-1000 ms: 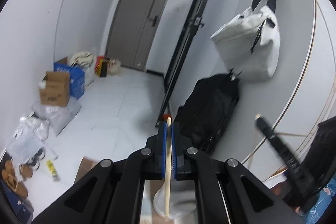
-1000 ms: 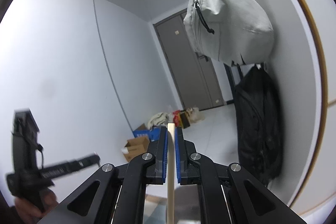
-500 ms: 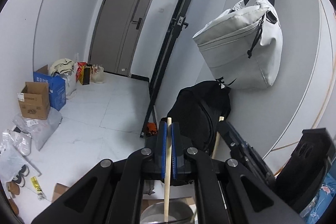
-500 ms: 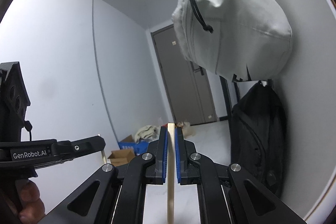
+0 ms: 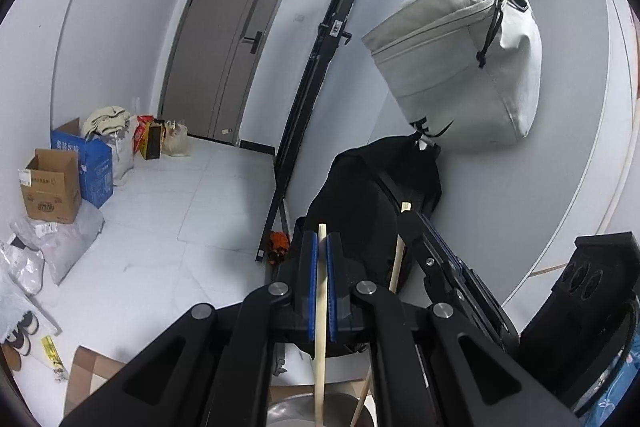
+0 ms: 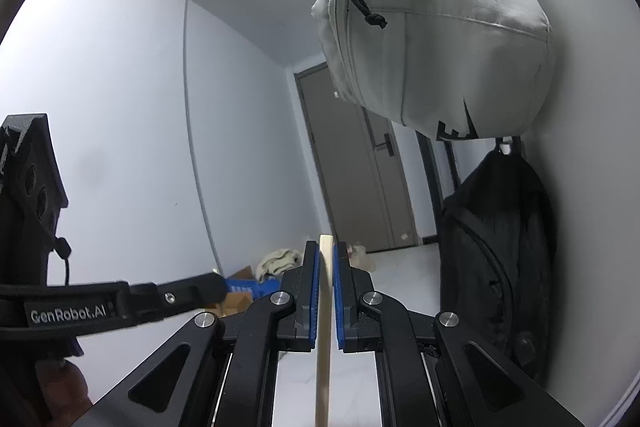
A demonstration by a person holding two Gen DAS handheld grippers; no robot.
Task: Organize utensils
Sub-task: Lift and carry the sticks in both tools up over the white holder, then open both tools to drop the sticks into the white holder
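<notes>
My left gripper (image 5: 322, 243) is shut on a pale wooden chopstick (image 5: 320, 327) that stands upright between its blue pads. The chopstick's lower end reaches down to a metal container (image 5: 294, 409) at the bottom edge. Just to the right, my right gripper (image 5: 412, 223) comes in at a slant with a second chopstick (image 5: 397, 261) in it. In the right wrist view that gripper (image 6: 326, 251) is shut on its upright chopstick (image 6: 323, 339), and the left gripper (image 6: 120, 303) reaches in from the left, held by a hand (image 6: 60, 387).
A grey bag (image 5: 460, 67) hangs on the wall at the right, over a black bag (image 5: 360, 211). A black pole (image 5: 316, 87) leans beside a grey door (image 5: 228, 39). Cardboard boxes (image 5: 52, 187), plastic bags and shoes line the left wall on a white tiled floor.
Both grippers have moved closer together and lower. The right gripper with its chopstick now sits right beside the left one, and the metal container has come into view below.
</notes>
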